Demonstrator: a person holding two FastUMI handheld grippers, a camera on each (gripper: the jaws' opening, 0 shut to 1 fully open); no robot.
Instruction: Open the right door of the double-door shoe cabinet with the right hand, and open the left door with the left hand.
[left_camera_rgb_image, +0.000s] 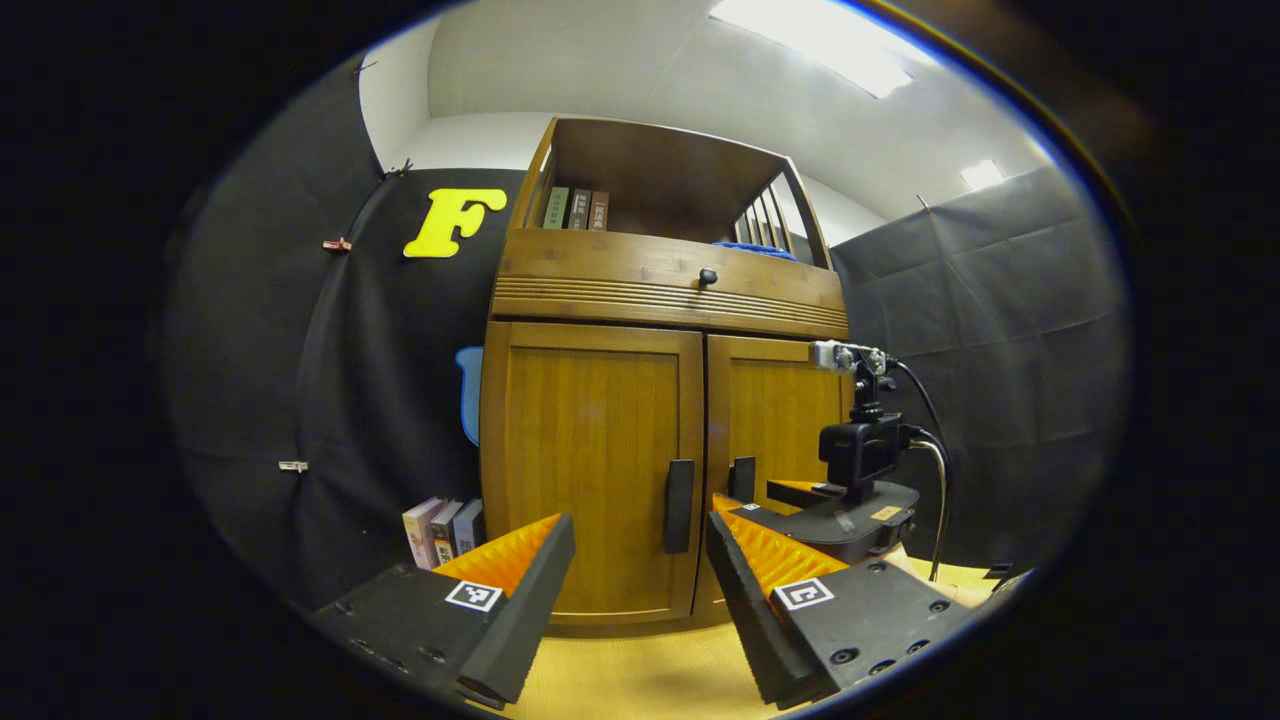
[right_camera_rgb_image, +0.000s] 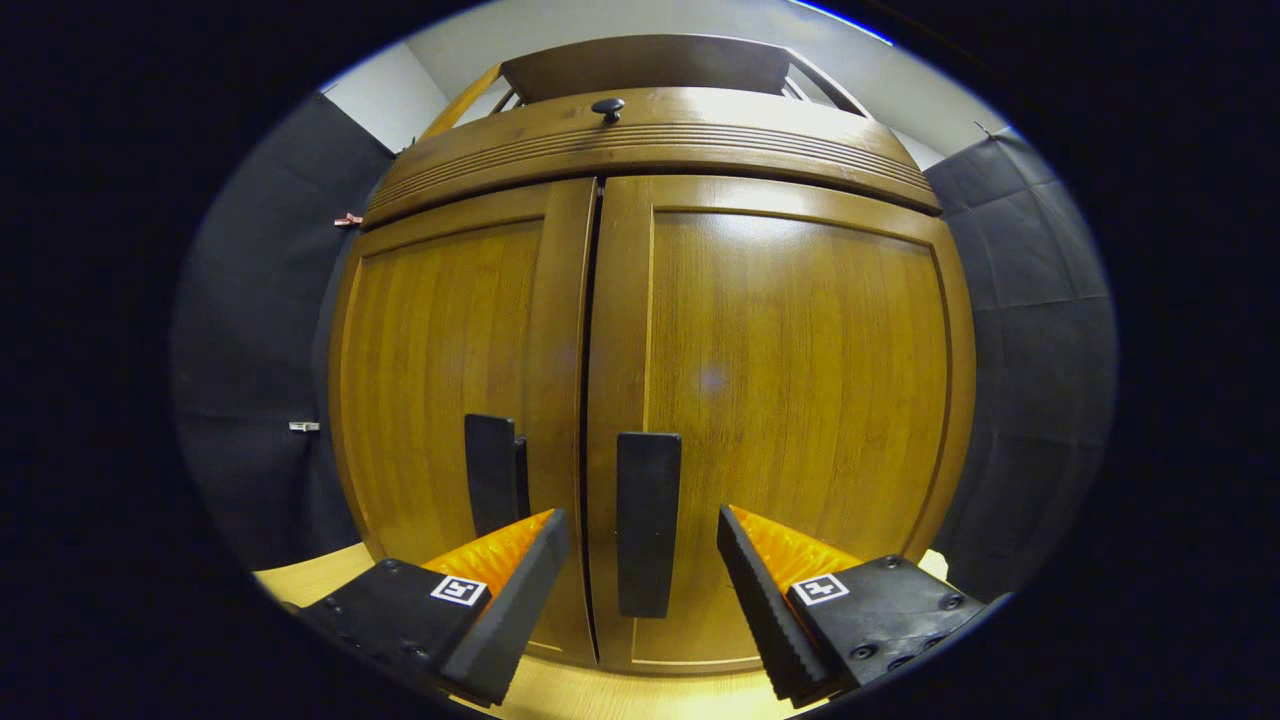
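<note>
- The shoe cabinet (left_camera_rgb_image: 660, 440) stands on a pale wooden floor (left_camera_rgb_image: 640, 670) against the booth's black cloth wall, both of its lower doors closed.
- In the right gripper view the right door (right_camera_rgb_image: 790, 400) and the left door (right_camera_rgb_image: 450, 380) meet at a thin dark seam, each with a dark upright handle just beside that seam.
- The right door's handle (right_camera_rgb_image: 648, 520) sits between the fingers of the right gripper (right_camera_rgb_image: 640, 580), which is spread wide; neither finger touches it.
- The left door's handle (right_camera_rgb_image: 492, 485) rises just behind that gripper's left finger.
- In the left gripper view the left gripper (left_camera_rgb_image: 640, 580) is also spread wide, set farther back, with the left door's handle framed between its fingers and apart from them.
- The right gripper shows there too, close to the right door, carrying a small camera (left_camera_rgb_image: 860, 450) with cables.
- Above the doors runs a drawer with a dark knob (left_camera_rgb_image: 708, 276).
- An open shelf on top holds a few books (left_camera_rgb_image: 575, 208).
- More books (left_camera_rgb_image: 443, 528) stand on the floor left of the cabinet.
</note>
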